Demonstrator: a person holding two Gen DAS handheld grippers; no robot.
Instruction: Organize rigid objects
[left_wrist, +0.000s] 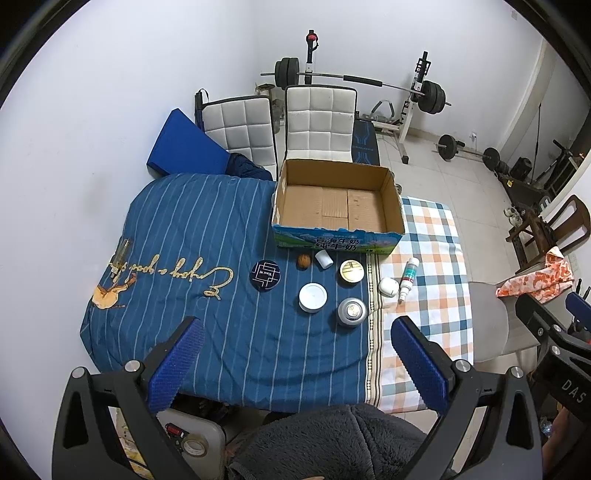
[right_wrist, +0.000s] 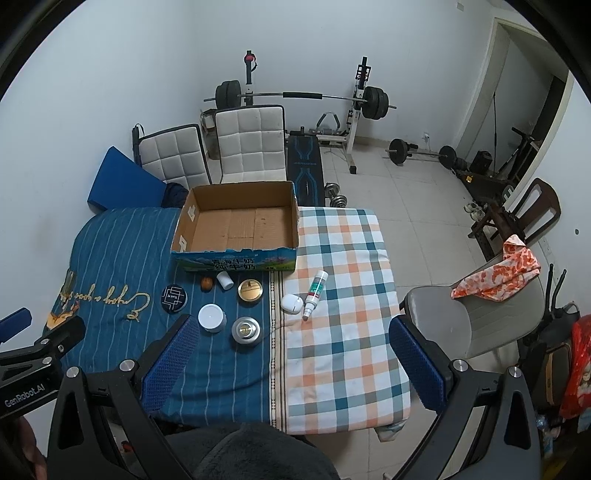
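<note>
An empty open cardboard box (left_wrist: 338, 210) (right_wrist: 240, 225) stands at the back of the cloth-covered table. In front of it lie a dark round tin (left_wrist: 265, 276) (right_wrist: 174, 298), a walnut (left_wrist: 304, 261) (right_wrist: 206, 283), a small white cylinder (left_wrist: 324, 258) (right_wrist: 225, 280), a gold-lidded jar (left_wrist: 351, 272) (right_wrist: 250, 291), a white-lidded jar (left_wrist: 313, 297) (right_wrist: 211, 318), a silver can (left_wrist: 351, 312) (right_wrist: 246, 330), a white earbud case (left_wrist: 388, 287) (right_wrist: 292, 303) and a spray bottle (left_wrist: 408, 277) (right_wrist: 314, 293). My left gripper (left_wrist: 297, 332) and right gripper (right_wrist: 291, 332) are both open and empty, held above the table's near edge.
Two white padded chairs (left_wrist: 317, 122) stand behind the table. A grey chair (right_wrist: 450, 325) with an orange patterned cloth (right_wrist: 498, 277) stands to the right. A weight bench with barbell (right_wrist: 303, 96) is at the back wall. A blue cushion (left_wrist: 184, 144) leans at back left.
</note>
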